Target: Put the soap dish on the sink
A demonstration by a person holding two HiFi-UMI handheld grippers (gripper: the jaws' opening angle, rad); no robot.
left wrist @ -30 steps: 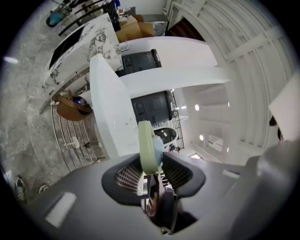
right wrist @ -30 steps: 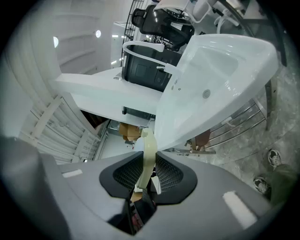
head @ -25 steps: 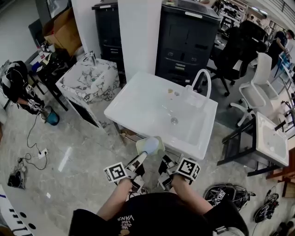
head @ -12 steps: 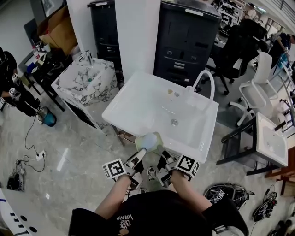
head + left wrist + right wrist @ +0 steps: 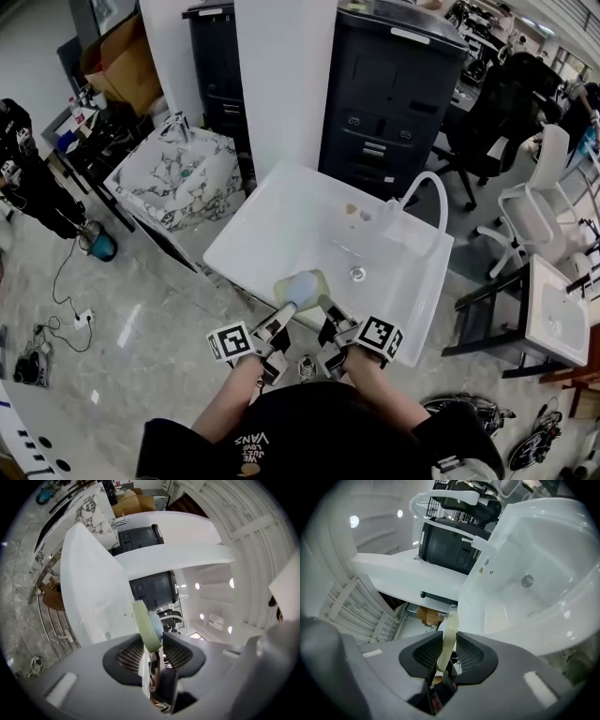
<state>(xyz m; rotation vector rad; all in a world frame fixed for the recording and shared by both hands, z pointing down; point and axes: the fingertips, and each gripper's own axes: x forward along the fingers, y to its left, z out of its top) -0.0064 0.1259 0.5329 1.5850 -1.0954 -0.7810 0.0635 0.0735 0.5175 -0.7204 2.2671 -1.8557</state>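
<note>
A pale green soap dish (image 5: 302, 286) with a light blue soap on it hangs over the front rim of the white sink (image 5: 246, 246). Both grippers grip it from the near side. My left gripper (image 5: 286, 314) is shut on the dish's left edge, and my right gripper (image 5: 325, 309) is shut on its right edge. The left gripper view has the dish (image 5: 146, 625) standing on edge between the jaws of the left gripper (image 5: 152, 651), with the sink (image 5: 93, 583) beyond. In the right gripper view the right gripper (image 5: 449, 653) pinches the thin rim of the dish (image 5: 449, 637), beside the sink basin (image 5: 534, 564).
A curved white faucet (image 5: 427, 187) stands at the sink's back right and a drain (image 5: 357, 274) sits in the basin. A marble-patterned sink (image 5: 173, 173) is to the left, a dark cabinet (image 5: 394, 94) behind, office chairs (image 5: 539, 202) and another white sink (image 5: 558, 309) to the right.
The dish, held by both grippers, has moved forward from in front of the sink to over its front rim. The view has drawn closer to the sink.
</note>
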